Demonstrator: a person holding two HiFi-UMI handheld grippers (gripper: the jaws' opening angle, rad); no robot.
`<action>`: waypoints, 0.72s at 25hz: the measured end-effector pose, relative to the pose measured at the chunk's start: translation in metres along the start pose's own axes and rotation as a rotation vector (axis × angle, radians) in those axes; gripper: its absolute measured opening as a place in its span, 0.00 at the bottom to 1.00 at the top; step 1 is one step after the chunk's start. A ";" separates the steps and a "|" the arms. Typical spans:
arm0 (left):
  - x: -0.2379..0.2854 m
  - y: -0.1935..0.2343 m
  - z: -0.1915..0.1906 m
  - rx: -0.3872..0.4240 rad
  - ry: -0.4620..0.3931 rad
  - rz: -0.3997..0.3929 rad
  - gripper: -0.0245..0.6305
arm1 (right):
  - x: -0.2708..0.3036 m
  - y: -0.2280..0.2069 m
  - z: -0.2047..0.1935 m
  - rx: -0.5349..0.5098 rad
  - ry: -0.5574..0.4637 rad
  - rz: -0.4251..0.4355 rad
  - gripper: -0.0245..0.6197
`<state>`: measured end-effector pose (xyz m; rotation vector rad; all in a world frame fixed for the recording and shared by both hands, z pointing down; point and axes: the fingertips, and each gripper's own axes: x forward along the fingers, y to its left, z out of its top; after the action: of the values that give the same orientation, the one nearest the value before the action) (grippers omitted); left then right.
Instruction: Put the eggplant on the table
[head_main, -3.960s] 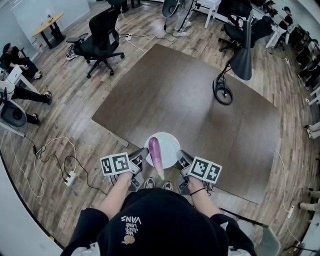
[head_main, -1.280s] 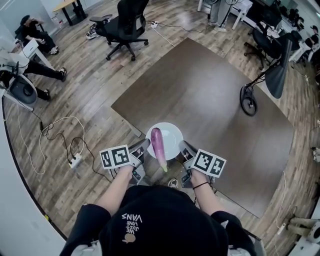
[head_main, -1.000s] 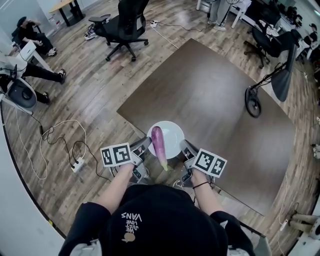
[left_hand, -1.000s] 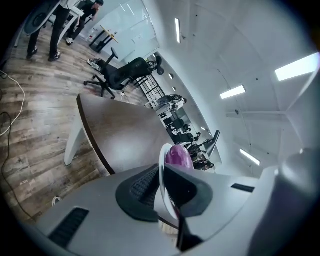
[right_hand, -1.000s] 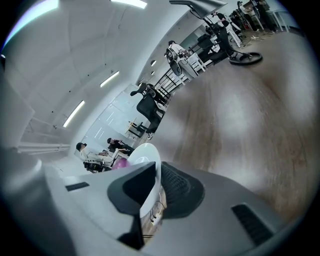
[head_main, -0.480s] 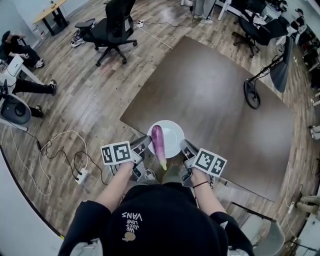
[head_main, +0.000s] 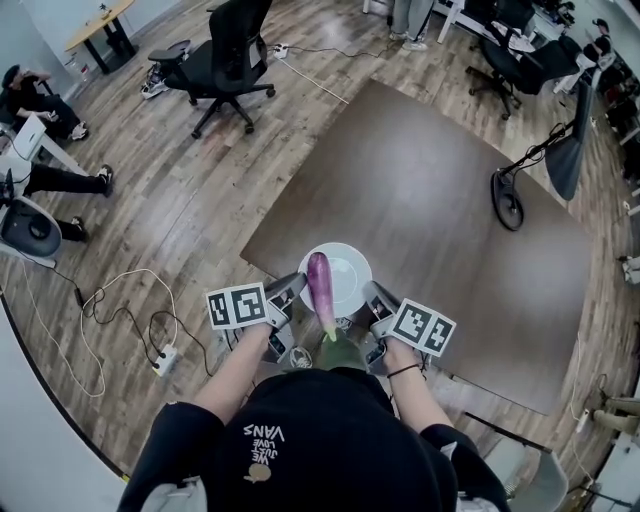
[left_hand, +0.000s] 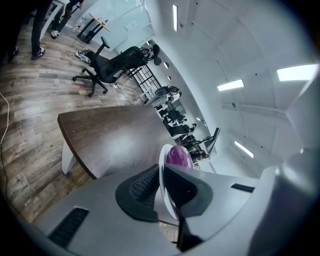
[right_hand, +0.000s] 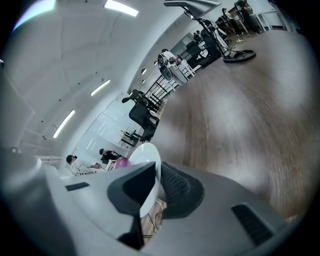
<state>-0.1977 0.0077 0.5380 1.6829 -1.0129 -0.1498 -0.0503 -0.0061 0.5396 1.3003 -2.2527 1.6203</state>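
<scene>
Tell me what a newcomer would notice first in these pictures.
A purple eggplant lies on a white plate, its stem end sticking out over the rim toward the person. The left hand-held gripper and the right hand-held gripper each clamp one side of the plate's rim, holding it at the near corner of a large dark brown table. A black desk lamp stands at the table's far right.

One eggplant (head_main: 319, 284); one white plate (head_main: 352, 268); one dark brown table (head_main: 420, 190); two hand-held grippers, the left hand-held gripper (head_main: 291, 290) and the right hand-held gripper (head_main: 374, 297); one black desk lamp (head_main: 563, 155); two black office chairs, a chair (head_main: 217, 58) upper left and a chair (head_main: 497, 66) upper right; one white power strip (head_main: 164, 355) on the floor.
</scene>
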 end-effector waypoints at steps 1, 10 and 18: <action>0.003 0.001 0.003 0.001 -0.001 0.002 0.08 | 0.003 -0.001 0.004 -0.001 0.000 0.002 0.10; 0.060 -0.006 0.042 0.015 0.011 -0.008 0.08 | 0.029 -0.017 0.063 0.011 -0.026 -0.003 0.10; 0.115 -0.013 0.070 0.042 0.052 -0.020 0.08 | 0.047 -0.040 0.110 0.036 -0.057 -0.024 0.10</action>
<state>-0.1584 -0.1210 0.5445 1.7267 -0.9666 -0.0979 -0.0104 -0.1257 0.5447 1.3933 -2.2408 1.6435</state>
